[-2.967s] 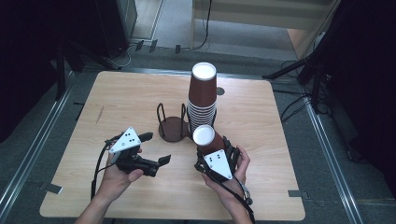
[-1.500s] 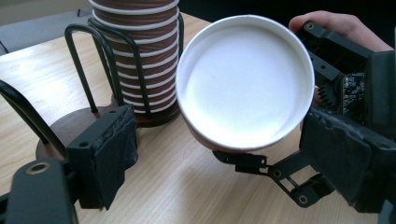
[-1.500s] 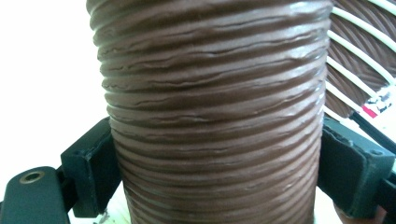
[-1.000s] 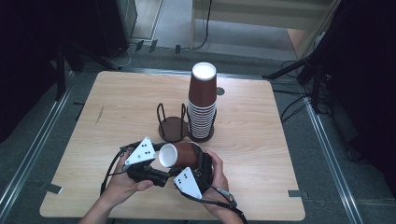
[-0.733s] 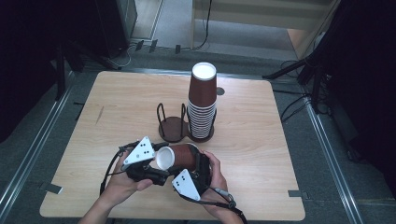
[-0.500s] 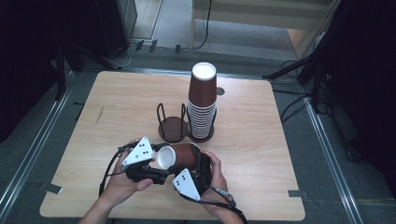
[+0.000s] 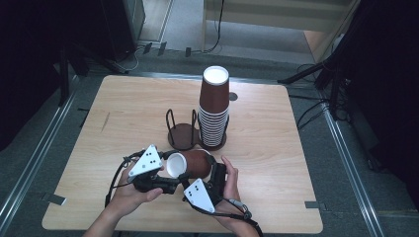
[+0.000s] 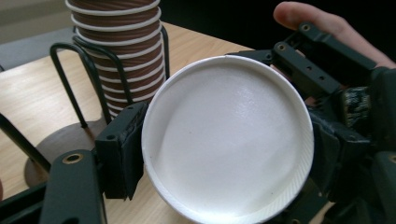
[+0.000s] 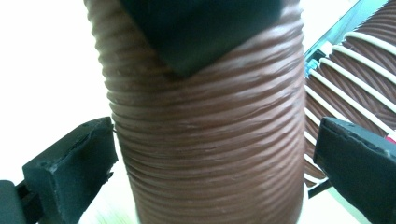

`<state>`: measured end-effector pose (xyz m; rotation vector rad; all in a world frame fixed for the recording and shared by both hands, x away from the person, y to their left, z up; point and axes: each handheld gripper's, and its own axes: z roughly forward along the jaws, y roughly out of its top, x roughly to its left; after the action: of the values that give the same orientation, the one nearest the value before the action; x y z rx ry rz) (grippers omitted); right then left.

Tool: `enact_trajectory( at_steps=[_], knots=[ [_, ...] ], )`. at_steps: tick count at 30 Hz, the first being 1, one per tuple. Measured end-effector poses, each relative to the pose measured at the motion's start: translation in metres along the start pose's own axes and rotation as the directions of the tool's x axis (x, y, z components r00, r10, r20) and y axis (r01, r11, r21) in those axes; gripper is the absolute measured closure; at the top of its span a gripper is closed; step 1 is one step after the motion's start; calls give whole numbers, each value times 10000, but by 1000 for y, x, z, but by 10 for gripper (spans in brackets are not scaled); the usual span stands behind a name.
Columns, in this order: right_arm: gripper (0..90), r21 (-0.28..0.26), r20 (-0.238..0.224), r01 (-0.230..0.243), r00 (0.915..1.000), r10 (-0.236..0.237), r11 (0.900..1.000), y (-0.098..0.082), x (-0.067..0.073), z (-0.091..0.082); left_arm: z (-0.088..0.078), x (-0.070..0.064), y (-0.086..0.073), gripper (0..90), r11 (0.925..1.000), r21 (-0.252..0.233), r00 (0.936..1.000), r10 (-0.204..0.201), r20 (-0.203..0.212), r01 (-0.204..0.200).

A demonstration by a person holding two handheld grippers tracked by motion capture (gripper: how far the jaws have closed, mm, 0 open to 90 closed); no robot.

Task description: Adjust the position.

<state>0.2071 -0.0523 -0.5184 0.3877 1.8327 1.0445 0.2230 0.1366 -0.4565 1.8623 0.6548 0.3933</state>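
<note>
Cup [image 7: 190, 164] lies sideways above the table's [image 7: 296, 148] near edge, rim toward the left gripper [image 7: 170, 183], which pinches that rim. Right gripper [image 7: 213, 174] jaws just opened, flanking the cup's wall without touching. Both hands low, close together.

Ribbed brown paper cup [image 9: 205, 140]: top and base cut off in the right gripper view; its far end is hidden behind the white mouth in the left gripper view.
</note>
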Motion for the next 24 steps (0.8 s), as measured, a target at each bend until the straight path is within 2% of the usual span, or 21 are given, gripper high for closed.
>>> enact_trajectory(
  at_steps=[1,4,5,6,9,11,12,13,16,21,24],
  knots=[
    [0,-68,-18,-58,10000,58,10000,1,0,0,0,0,0,246,10000,0,10000,0,0,0],
    [0,-168,20,-130,9999,130,9998,3,-1,-1,-2,1,-1,247,9991,-425,9994,-31,-334,17],
    [0,-210,38,-146,9999,147,9997,3,-1,-2,-4,2,-1,247,9978,-670,9979,-69,-640,26],
    [0,-210,38,-146,9999,147,9997,3,-1,-2,-4,2,-1,247,9978,-670,9979,-69,-640,26],
    [0,-365,-4,-316,9995,316,9988,6,-3,-4,-6,4,-2,248,9950,-997,9912,-25,-1323,-108],
    [0,-518,2,-413,9991,414,9978,8,-5,-6,-8,7,-2,248,9927,-1207,9889,-137,-1479,-43],
    [0,-597,58,-431,9990,436,9973,9,-6,-7,-8,7,-3,249,9910,-1339,9894,-216,-1433,23],
    [0,-701,79,-586,9982,592,9958,11,-8,-8,-9,9,-4,249,9862,-1649,9889,-401,-1433,160],
    [0,-721,116,-777,9968,788,9944,13,-10,-9,-8,10,-4,248,9819,-1877,9871,-535,-1510,245],
    [0,-727,251,-1072,9937,1093,9916,13,-14,-10,-7,12,-6,247,9743,-2200,9781,-906,-1873,481],
    [0,-700,392,-1859,9812,1890,9801,15,-20,-10,-8,13,-6,247,9696,-2338,9679,-1250,-2180,725]
  ],
)
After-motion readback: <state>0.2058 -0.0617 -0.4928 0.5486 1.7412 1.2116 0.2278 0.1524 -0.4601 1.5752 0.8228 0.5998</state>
